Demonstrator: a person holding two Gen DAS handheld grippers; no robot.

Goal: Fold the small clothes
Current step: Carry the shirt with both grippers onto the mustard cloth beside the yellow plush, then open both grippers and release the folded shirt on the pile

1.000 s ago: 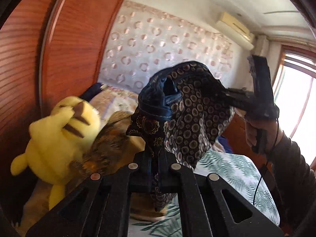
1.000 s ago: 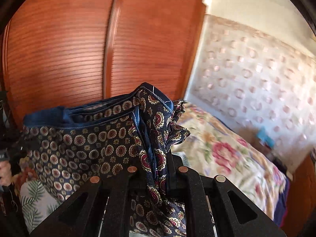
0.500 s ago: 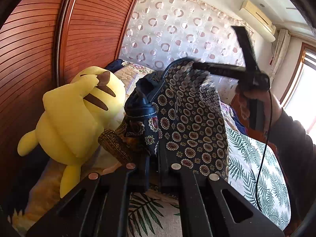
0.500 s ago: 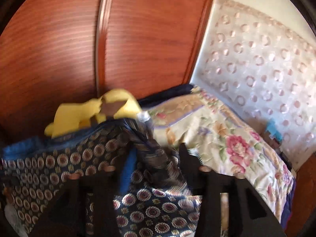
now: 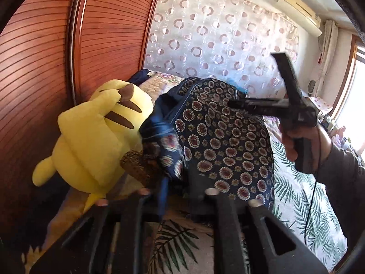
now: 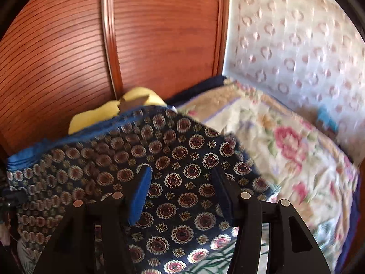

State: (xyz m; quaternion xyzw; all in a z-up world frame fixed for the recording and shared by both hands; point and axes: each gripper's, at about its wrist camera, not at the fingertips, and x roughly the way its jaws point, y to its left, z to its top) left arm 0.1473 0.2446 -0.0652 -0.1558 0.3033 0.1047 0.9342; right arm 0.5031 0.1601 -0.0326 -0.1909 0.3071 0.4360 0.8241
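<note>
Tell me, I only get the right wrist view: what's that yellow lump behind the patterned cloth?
Observer: A yellow plush toy with brown stripes, beside the wooden wardrobe.
Operator: Who's holding this gripper?
Observer: A bare hand with a dark sleeve grips the handle of the right gripper.
Operator: Where's the daylight coming from?
Observer: A window at the far right of the left wrist view.

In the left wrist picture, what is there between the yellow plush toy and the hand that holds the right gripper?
The navy garment with medallion print hangs there, between the yellow plush toy and the right hand. The left wrist view shows it.
</note>
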